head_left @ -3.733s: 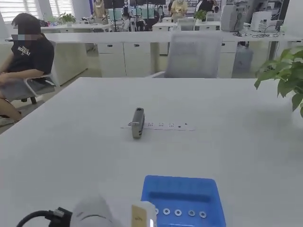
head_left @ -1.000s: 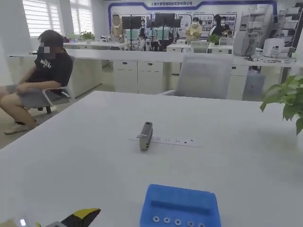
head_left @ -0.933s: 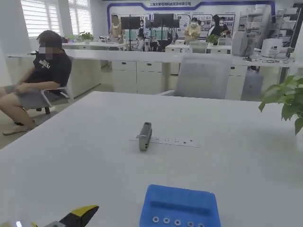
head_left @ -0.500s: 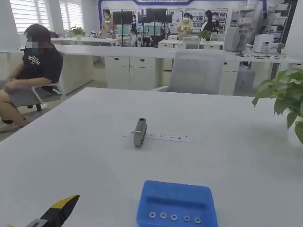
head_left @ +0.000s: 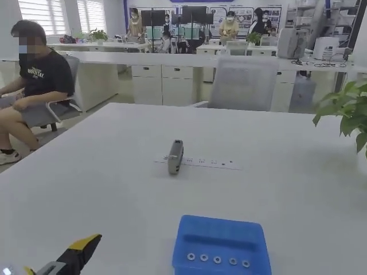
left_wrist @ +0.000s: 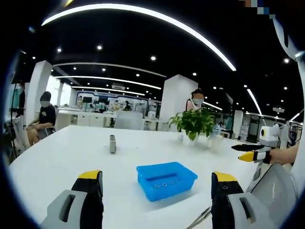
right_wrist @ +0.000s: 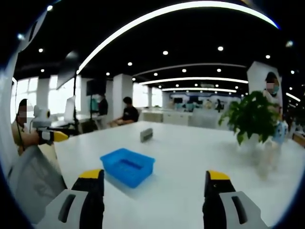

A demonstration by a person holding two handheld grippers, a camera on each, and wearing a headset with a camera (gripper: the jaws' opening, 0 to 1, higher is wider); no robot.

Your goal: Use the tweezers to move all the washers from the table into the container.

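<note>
The left gripper [left_wrist: 156, 176] and right gripper [right_wrist: 154, 174] hang open and empty before the container [head_left: 221, 224], whose washers [head_left: 218, 259], seemingly five, could spill if a jaw knocks it.

A blue, shallow, rectangular container [head_left: 222, 230] sits upright on the white table [head_left: 103, 189], toward its near side. Five small silvery washers [head_left: 218, 259] lie flat inside it, in a fairly even row along the near part of its floor (close together, though whether any of them touch cannot be told).
</note>
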